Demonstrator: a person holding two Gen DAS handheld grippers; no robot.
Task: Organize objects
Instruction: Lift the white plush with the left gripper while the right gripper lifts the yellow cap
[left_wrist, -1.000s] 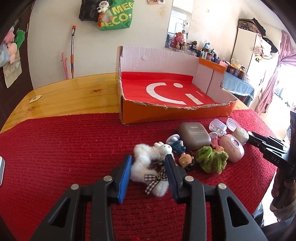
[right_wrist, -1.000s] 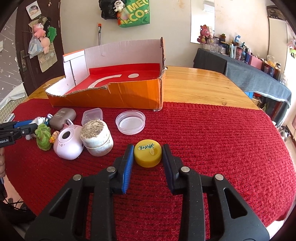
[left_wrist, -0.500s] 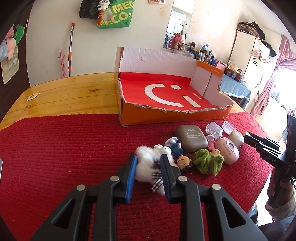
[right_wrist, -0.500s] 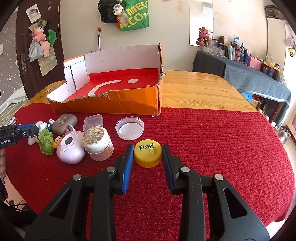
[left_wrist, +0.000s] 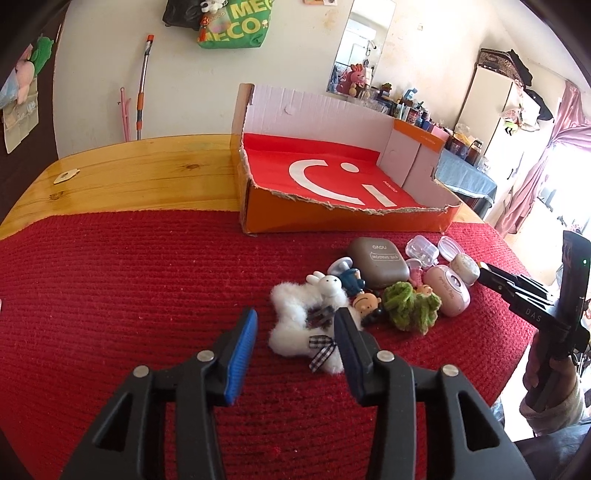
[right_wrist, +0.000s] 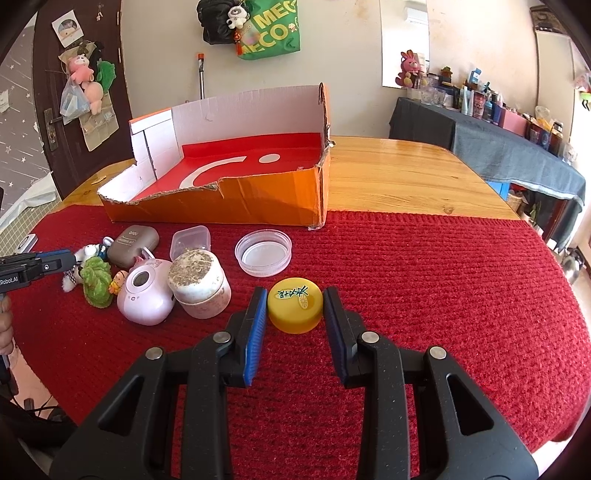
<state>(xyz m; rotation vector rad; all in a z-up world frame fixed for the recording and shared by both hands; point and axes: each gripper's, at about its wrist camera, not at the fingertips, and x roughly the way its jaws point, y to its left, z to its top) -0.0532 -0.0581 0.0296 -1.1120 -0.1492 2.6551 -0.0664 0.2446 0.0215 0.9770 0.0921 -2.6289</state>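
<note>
Left gripper (left_wrist: 295, 332) jaws have just been opening — half a second ago they pinched the white plush toy (left_wrist: 303, 328), which now lies loose between them on the red mat (left_wrist: 147, 295). Right gripper (right_wrist: 295, 306) is clamped on the yellow cap (right_wrist: 294, 309). Only the right view shows that cap, with the orange box (right_wrist: 236, 210) at eleven o'clock.

The right tool (right_wrist: 294, 308) clamps the yellow cap (right_wrist: 294, 309) on the red mat (right_wrist: 443, 280); just left stand a white jar (right_wrist: 198, 283) and pink round device (right_wrist: 146, 295); the orange box (right_wrist: 236, 206) sits behind; the left tool (right_wrist: 37, 266) enters at far left.
</note>
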